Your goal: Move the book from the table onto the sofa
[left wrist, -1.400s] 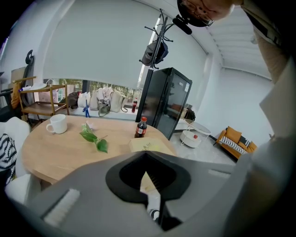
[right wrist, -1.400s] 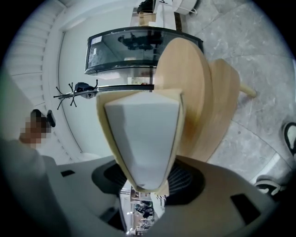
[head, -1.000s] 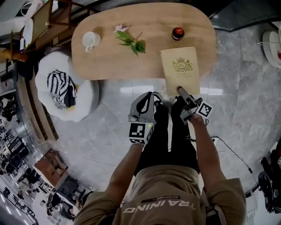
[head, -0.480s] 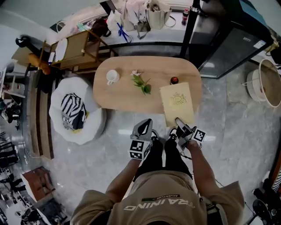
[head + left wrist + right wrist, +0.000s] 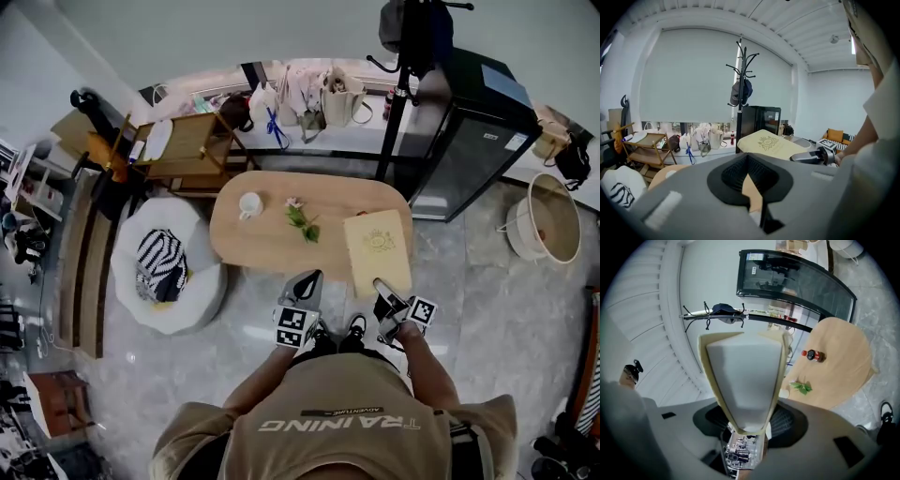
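Now the one book (image 5: 377, 249) hangs clear of the tabletop (image 5: 262, 246), pinched at its near edge in the right gripper (image 5: 382, 285) jaws. The left gripper (image 5: 308, 279), beside it, has its jaws pressed together on nothing. Below stand one cup (image 5: 249, 203), one flower sprig (image 5: 302, 219) and one bottle (image 5: 813, 355). A second ago the book lay on the tabletop's corner; both grippers have risen since.

Bright, even window (image 5: 693, 75) daylight; fisheye edges (black corners, 2 views); book (image 5: 743, 385) soft.
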